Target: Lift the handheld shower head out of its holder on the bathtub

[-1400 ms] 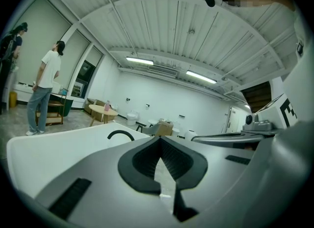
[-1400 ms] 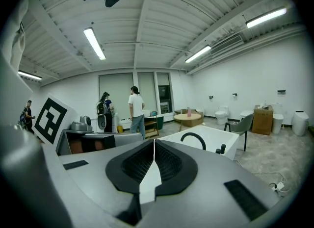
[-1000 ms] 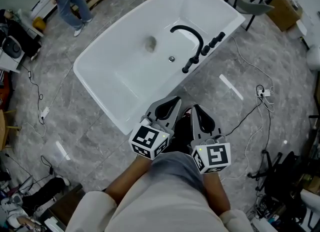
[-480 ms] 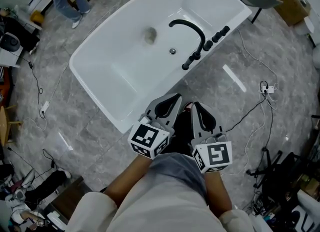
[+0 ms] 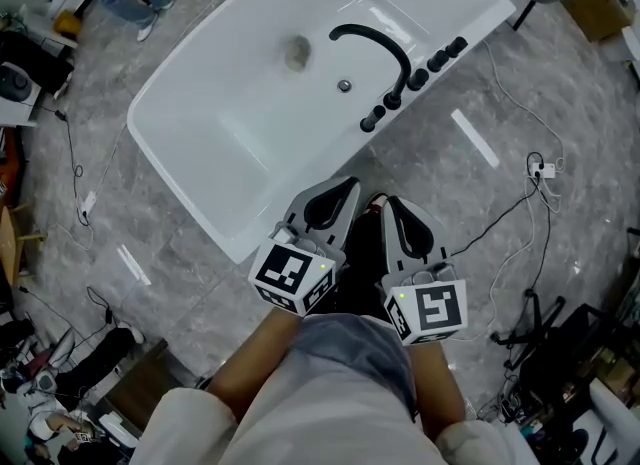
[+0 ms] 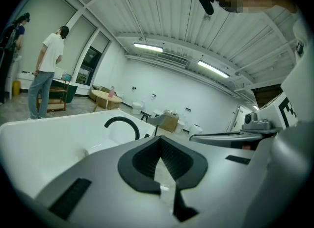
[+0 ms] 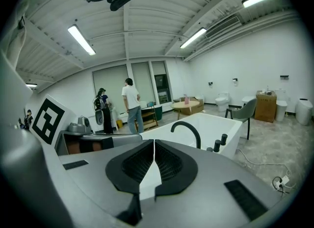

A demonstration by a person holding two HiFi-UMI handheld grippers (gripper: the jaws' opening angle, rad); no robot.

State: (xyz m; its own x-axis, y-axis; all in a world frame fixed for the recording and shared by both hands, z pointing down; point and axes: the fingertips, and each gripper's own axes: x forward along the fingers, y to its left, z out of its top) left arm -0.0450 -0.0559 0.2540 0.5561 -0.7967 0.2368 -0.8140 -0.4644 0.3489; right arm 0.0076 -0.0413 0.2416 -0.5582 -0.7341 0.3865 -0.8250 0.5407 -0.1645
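nothing of the task is done yet. the white glossy oval bathtub (image 5: 230,123) stands on the grey marbled tile floor (image 5: 480,213), well apart from both tools. the left hand-held gripper (image 5: 350,185) and the right hand-held gripper (image 5: 386,200) hang side by side close to the person's body, aimed toward the near rim. in the left gripper view the left hand-held gripper (image 6: 159,139) has its ribbed black pads pressed together with nothing in them. in the right gripper view the right hand-held gripper (image 7: 154,141) is likewise closed and empty.

the task's thing sits on the tub's far-right rim, in a row of short matte black cylindrical fittings (image 5: 418,78) beside the black arched tubular spout (image 5: 375,38). the slim black stick-shaped piece (image 5: 369,122) at the near end of that row is probably the handheld shower head in its holder, though it is too small to be sure. reaching, opening a jaw pair, gripping and lifting all remain.

the tub looks smooth, hard and slippery, and the black fittings are round and narrow. the hand-held gripper bodies are dull grey plastic, each carrying a white cube with black square markers.
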